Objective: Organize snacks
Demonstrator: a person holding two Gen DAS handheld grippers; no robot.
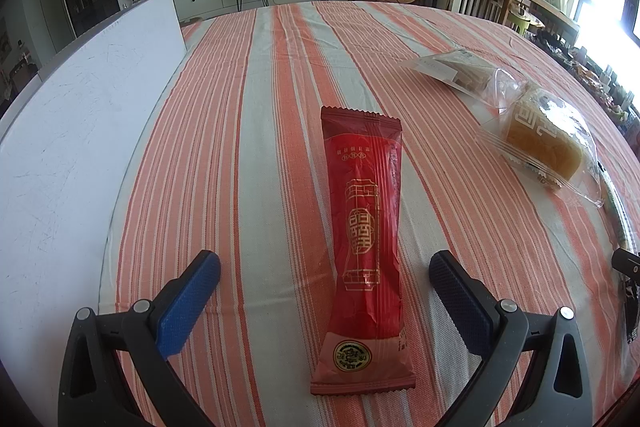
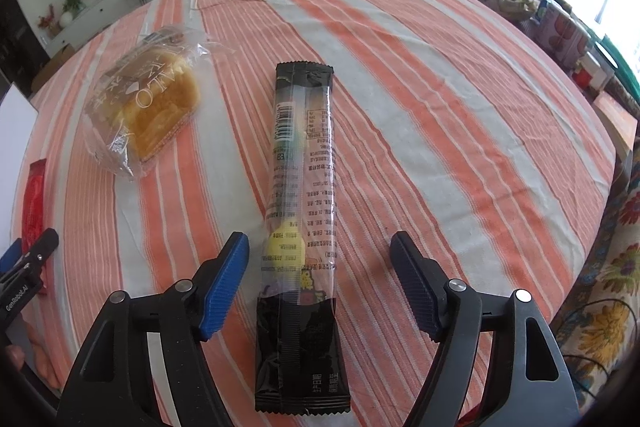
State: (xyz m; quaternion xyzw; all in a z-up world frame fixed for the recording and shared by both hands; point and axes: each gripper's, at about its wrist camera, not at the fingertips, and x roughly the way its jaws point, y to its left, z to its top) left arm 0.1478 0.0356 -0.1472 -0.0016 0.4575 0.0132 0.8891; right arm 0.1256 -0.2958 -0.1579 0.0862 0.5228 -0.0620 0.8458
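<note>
Left view only: red snack pack point(image 1: 362, 251) lies lengthwise between the released left gripper point(image 1: 325, 263) – untouched.
Right view only: black snack stick point(image 2: 300, 223) between the released right gripper point(image 2: 319, 247).
Around: bagged bread point(image 2: 146, 107) at ten o'clock – nothing blocking.

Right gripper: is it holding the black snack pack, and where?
Nothing held. The right gripper is open; the black snack pack lies on the tablecloth between the fingers, untouched.

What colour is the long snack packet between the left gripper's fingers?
Red with gold print, clearest in the left wrist view.
</note>
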